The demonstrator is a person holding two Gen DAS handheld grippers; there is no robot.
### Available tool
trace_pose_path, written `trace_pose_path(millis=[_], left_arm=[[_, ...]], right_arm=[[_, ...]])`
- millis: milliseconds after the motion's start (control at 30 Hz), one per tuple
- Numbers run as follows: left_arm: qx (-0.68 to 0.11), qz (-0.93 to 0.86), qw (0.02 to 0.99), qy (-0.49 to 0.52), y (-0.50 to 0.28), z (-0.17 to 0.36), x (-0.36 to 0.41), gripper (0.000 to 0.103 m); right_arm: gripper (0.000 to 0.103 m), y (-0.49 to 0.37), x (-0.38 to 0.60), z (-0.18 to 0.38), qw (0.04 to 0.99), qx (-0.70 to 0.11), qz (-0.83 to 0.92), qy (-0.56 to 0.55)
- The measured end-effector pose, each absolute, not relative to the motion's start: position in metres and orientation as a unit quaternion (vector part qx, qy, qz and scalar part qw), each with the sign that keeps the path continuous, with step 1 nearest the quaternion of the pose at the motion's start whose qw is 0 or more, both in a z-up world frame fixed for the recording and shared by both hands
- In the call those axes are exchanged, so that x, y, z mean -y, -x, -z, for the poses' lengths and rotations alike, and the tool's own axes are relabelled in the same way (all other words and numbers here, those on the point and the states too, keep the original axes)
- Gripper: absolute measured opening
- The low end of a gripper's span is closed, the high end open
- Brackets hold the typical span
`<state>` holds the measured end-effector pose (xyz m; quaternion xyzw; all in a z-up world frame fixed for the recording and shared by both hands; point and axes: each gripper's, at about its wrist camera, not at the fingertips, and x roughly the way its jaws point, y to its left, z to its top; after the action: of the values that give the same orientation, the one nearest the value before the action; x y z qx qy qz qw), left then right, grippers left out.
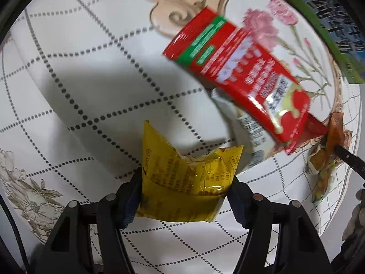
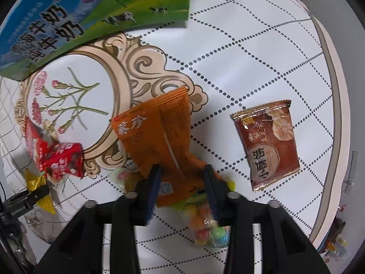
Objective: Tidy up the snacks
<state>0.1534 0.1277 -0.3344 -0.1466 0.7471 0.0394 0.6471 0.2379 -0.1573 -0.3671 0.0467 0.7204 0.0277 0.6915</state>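
My left gripper (image 1: 186, 178) is shut on a yellow snack packet (image 1: 182, 180), held above the table. A red snack box (image 1: 237, 80) lies tilted beyond it, over a white packet (image 1: 246, 123). My right gripper (image 2: 181, 173) is shut on an orange snack packet (image 2: 157, 132), which stretches away from the fingers. Under it lies a clear bag of coloured candies (image 2: 209, 226). A brown snack packet (image 2: 267, 143) lies flat to the right. In the right wrist view the red box (image 2: 59, 159) and the left gripper with its yellow packet (image 2: 38, 185) show at far left.
A large blue-green milk carton box (image 2: 91, 11) stands at the back, also in the left wrist view (image 1: 328, 22). The white patterned tablecloth (image 2: 251, 45) covers a round table whose edge (image 2: 335, 114) curves on the right.
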Motion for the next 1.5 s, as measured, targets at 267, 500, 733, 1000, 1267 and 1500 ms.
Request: trace_pose_path(millis=[267,500,733,1000,1267,1500], left_arm=[[-0.763,-0.029,0.642,0.075,-0.151,0.359,-0.102,0.072],[-0.736,-0.051,0.671,0.07,-0.139,0.335,-0.087,0.059],[-0.714,-0.038,0.692,0.097,-0.135,0.302,-0.08,0.059],[-0.729,-0.031,0.68,0.079,-0.143,0.319,-0.053,0.059],[-0.722,-0.018,0.686,0.088,-0.145,0.301,-0.05,0.059],[-0.68,0.03,0.721,0.127,-0.176,0.226,-0.038,0.059]], right_arm=[[0.068,-0.261,0.146,0.393,0.692,-0.721,-0.028,-0.02],[0.043,-0.271,0.151,0.379,0.711,-0.702,-0.024,-0.035],[0.032,-0.261,0.175,0.356,0.706,-0.695,-0.039,-0.131],[0.085,-0.281,0.16,0.389,0.682,-0.724,-0.045,-0.087],[0.055,-0.275,0.154,0.38,0.708,-0.701,-0.027,-0.079],[0.055,-0.278,0.154,0.305,0.746,-0.654,-0.073,-0.099]])
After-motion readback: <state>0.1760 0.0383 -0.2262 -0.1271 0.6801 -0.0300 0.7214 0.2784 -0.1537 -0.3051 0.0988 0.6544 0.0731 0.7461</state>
